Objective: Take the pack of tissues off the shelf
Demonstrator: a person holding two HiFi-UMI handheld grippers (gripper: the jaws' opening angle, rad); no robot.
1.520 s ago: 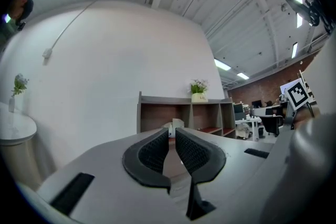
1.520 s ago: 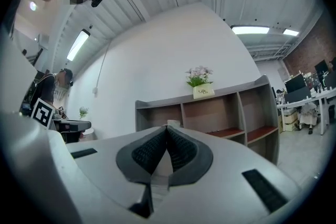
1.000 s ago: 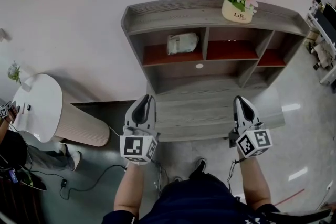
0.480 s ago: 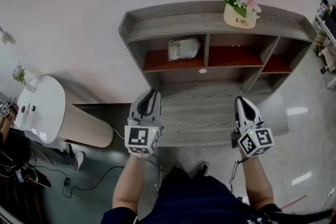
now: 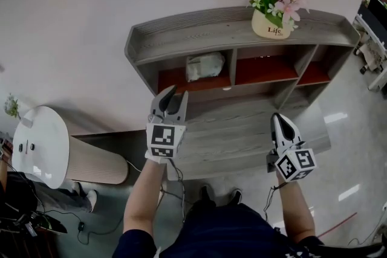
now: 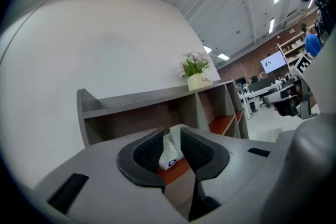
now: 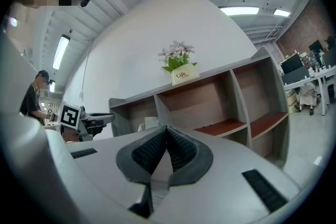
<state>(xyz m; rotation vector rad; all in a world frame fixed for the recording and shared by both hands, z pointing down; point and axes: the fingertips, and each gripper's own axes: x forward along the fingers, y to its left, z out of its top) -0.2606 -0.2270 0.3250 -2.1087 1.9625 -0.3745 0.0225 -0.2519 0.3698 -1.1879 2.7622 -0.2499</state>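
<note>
The pack of tissues (image 5: 205,65), pale and crinkled, lies on the red board of the left compartment of the grey shelf unit (image 5: 181,45). My left gripper (image 5: 176,95) is raised in front of that compartment, still short of it. Its jaws are opening and nothing is between them. In the left gripper view the pack (image 6: 169,153) shows far off through the gap of the left gripper (image 6: 170,136). My right gripper (image 5: 279,122) hangs lower over the unit's wide bottom board, shut and empty. In the right gripper view the right gripper (image 7: 167,132) has its tips meeting.
A cream pot of pink flowers (image 5: 271,24) stands on the shelf top, right of centre. The middle and right compartments hold nothing. A white round-topped stand (image 5: 36,142) is at the left, with cables (image 5: 91,223) on the floor. Desks and people fill the room at the far right.
My left gripper has risen toward the left compartment and its jaws have parted. The right gripper has stayed low and shut.
</note>
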